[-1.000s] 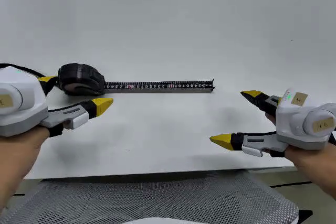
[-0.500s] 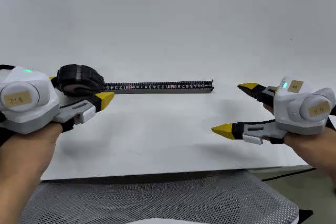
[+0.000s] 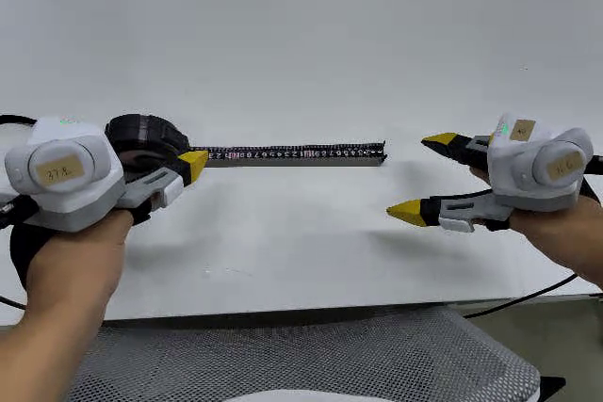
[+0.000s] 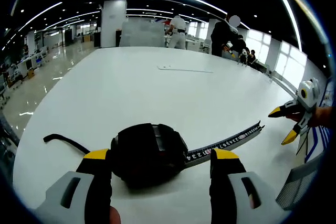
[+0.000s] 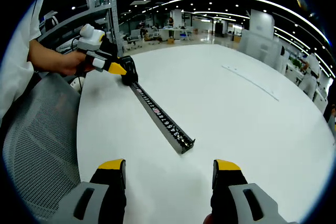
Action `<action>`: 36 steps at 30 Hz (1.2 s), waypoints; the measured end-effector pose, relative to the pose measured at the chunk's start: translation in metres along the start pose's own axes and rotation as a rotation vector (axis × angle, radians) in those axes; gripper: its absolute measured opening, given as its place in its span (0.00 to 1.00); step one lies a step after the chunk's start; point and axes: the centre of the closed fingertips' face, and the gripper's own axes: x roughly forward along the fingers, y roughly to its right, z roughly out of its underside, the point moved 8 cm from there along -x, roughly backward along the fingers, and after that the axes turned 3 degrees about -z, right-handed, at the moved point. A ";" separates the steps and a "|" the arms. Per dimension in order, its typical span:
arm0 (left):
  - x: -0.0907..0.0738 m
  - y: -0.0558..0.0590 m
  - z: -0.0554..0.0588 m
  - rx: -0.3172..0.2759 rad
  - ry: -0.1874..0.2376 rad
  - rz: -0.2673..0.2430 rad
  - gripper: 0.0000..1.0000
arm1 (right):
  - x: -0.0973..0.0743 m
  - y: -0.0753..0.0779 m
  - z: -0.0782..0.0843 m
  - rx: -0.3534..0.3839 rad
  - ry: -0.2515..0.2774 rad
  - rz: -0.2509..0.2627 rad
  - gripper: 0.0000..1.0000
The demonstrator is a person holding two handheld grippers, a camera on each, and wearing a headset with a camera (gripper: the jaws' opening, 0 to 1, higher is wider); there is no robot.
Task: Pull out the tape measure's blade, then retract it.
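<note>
Case (image 3: 141, 138): sitting between the left gripper's jaws, blade (image 3: 292, 153) running out rightward from it.
Left gripper (image 4: 160, 156): gaping, flanking the case.
Right gripper (image 3: 421, 176): gaping, hovering past the blade's end farthest from the case.
Risk: unheld blade whipping back, jolting the case.

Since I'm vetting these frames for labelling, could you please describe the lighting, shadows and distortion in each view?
Head view: even light, sharp, faint soft shadow beneath the right hand-held gripper; left gripper view: fisheye curves the table, tape measure case crisp; right gripper view: same curving, blade markings visible.
</note>
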 end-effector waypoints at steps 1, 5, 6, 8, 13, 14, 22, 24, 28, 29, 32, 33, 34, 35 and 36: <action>0.000 -0.001 0.000 -0.005 0.002 -0.008 0.71 | 0.000 0.001 -0.001 -0.006 -0.003 -0.004 0.63; 0.001 -0.001 0.000 -0.017 0.005 -0.024 0.69 | 0.004 0.007 -0.003 -0.042 -0.011 -0.018 0.57; 0.001 -0.001 0.000 -0.021 0.005 -0.025 0.68 | 0.005 0.008 -0.003 -0.044 -0.014 -0.024 0.55; 0.002 -0.002 -0.001 -0.033 0.005 -0.034 0.68 | 0.006 0.010 -0.004 -0.058 -0.019 -0.029 0.52; 0.006 -0.002 -0.002 -0.046 -0.004 -0.060 0.67 | 0.010 0.017 -0.004 -0.085 -0.030 -0.044 0.46; 0.007 -0.002 -0.002 -0.044 -0.005 -0.065 0.67 | 0.011 0.017 -0.004 -0.089 -0.033 -0.046 0.45; 0.009 -0.003 -0.001 -0.055 -0.004 -0.090 0.66 | 0.018 0.024 -0.005 -0.114 -0.044 -0.065 0.41; 0.009 -0.003 -0.001 -0.059 -0.003 -0.092 0.66 | 0.019 0.025 -0.006 -0.124 -0.047 -0.072 0.38; 0.009 -0.004 -0.001 -0.060 -0.004 -0.098 0.63 | 0.022 0.028 -0.007 -0.131 -0.046 -0.078 0.35; 0.009 -0.005 -0.001 -0.065 -0.004 -0.098 0.62 | 0.023 0.028 -0.008 -0.133 -0.048 -0.080 0.35; 0.009 -0.006 -0.001 -0.070 -0.005 -0.103 0.60 | 0.025 0.030 -0.008 -0.136 -0.048 -0.086 0.34; 0.009 -0.006 -0.001 -0.069 -0.004 -0.105 0.59 | 0.025 0.030 -0.008 -0.138 -0.051 -0.087 0.34; 0.009 -0.006 -0.001 -0.067 -0.005 -0.106 0.59 | 0.026 0.030 -0.008 -0.140 -0.053 -0.088 0.34; 0.009 -0.006 -0.001 -0.067 -0.005 -0.106 0.58 | 0.026 0.031 -0.009 -0.142 -0.053 -0.090 0.34; 0.009 -0.006 -0.001 -0.066 -0.005 -0.105 0.58 | 0.027 0.031 -0.009 -0.143 -0.054 -0.092 0.34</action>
